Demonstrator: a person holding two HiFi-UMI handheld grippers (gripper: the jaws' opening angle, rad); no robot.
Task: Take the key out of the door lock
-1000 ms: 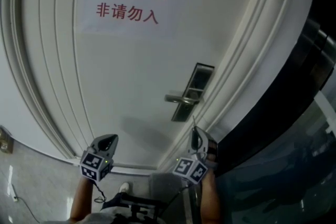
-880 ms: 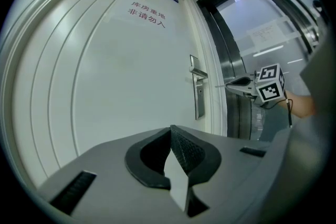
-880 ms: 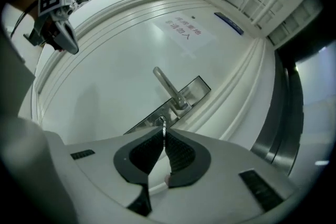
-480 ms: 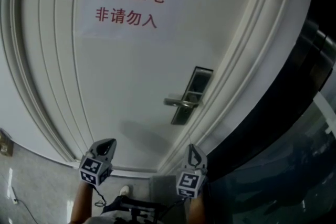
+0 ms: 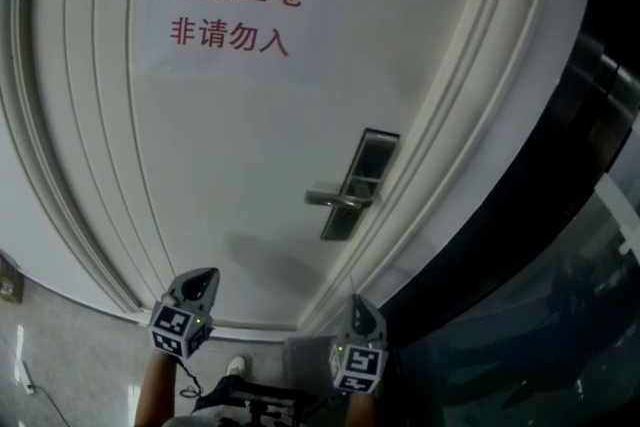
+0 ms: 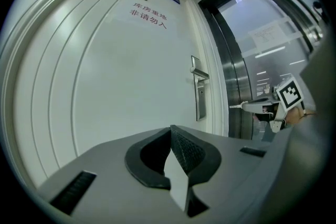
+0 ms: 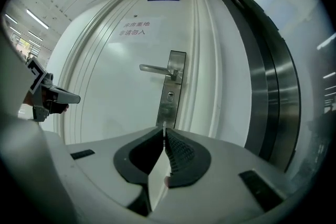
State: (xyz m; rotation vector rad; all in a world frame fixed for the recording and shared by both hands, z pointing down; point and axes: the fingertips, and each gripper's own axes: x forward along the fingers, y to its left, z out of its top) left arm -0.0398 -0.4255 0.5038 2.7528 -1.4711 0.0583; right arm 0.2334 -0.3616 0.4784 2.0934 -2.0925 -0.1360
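The right gripper points level at the door, facing the lock plate and well apart from it. Its jaws are pressed narrow on the key, a thin metal blade that projects just past the tips. That it is the key is a judgement from its shape. The pads clamp the flat sides of the blade, so it is seen edge-on. This grip is judged to stop the blade from twisting or slipping.

The keyhole, below the lever handle, shows nothing projecting from it as far as the view resolves. Extraction is therefore judged complete. The key lies between the right jaws, roughly in line with the keyhole but far from it.

The left gripper has its jaws together with nothing between them. It is low and left of the lock plate, apparently idle and clear of the working side.
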